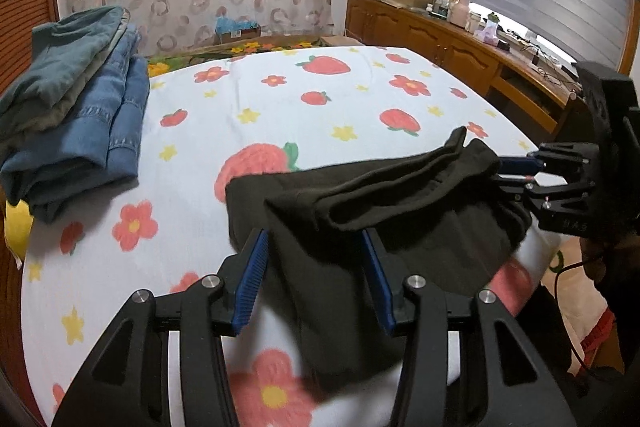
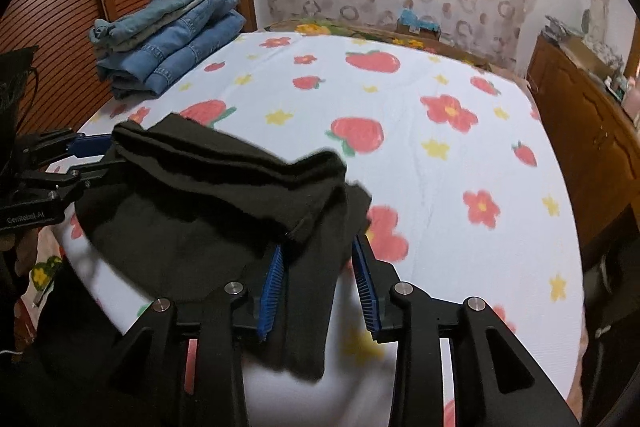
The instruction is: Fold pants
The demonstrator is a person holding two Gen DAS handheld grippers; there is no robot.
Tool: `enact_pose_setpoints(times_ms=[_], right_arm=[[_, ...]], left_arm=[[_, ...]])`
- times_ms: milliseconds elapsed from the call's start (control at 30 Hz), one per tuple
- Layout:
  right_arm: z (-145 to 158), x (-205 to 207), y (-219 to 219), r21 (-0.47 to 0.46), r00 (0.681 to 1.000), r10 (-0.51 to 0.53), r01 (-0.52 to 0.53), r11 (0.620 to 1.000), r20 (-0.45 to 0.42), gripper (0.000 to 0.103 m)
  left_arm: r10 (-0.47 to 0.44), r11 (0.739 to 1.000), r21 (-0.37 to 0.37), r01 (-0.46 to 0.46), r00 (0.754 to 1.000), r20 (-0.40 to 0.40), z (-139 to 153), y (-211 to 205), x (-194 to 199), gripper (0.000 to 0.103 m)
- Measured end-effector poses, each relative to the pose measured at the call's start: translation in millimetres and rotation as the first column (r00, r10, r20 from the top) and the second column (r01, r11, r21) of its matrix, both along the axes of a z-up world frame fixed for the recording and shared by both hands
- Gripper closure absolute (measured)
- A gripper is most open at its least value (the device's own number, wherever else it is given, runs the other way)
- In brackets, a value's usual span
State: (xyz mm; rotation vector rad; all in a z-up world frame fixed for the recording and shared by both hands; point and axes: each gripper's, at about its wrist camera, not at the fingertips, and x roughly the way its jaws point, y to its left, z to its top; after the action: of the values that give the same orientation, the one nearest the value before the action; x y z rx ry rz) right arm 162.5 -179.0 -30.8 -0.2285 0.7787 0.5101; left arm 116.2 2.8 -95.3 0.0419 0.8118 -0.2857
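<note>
Black pants (image 1: 360, 211) draped between pads of both half-open tools: left (image 1: 316, 279), right (image 2: 318, 287).

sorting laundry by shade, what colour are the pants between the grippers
Black pants, plain with no pattern; the right wrist view shows them best.

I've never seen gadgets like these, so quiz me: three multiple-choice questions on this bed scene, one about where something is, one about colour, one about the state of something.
1. Where is the pile of folded jeans?
A. far left corner of the bed
B. on the wooden cabinet
C. on the floor

2. What colour are the pants being folded?
A. red
B. black
C. white

3. How are the left gripper fingers set?
A. spread apart, cloth between
C. missing
B. pressed together

Answers: 1 A, jeans sit by the slatted door; 2 B, the cloth is black; 3 A, blue pads stand apart.
</note>
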Motion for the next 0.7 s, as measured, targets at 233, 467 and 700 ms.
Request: enact_pose_setpoints(times_ms=[233,467,700], right_arm=[[6.2,31.8,-0.2,0.006,0.999,-0.027,0.026,1.0,0.027,0.067],[-6.6,53.9,-2.7,0.032,0.998,-0.055,0.056,0.998,-0.029,0.067],[-5.5,50.6,-3.0,0.014,0.999,-0.042,0.042,0.999,-0.007,0.067]], left_arm=[[0.035,0.999,-0.001,-0.035,0.999,0.001,1.2,5.6,25.7,0.054],[0.067,0.997,-0.025,-0.068,0.997,-0.033,-8.6,12.7,44.5,0.054],[0.067,0.997,-0.022,-0.068,0.997,-0.044,-19.3,12.4,48.2,0.054]])
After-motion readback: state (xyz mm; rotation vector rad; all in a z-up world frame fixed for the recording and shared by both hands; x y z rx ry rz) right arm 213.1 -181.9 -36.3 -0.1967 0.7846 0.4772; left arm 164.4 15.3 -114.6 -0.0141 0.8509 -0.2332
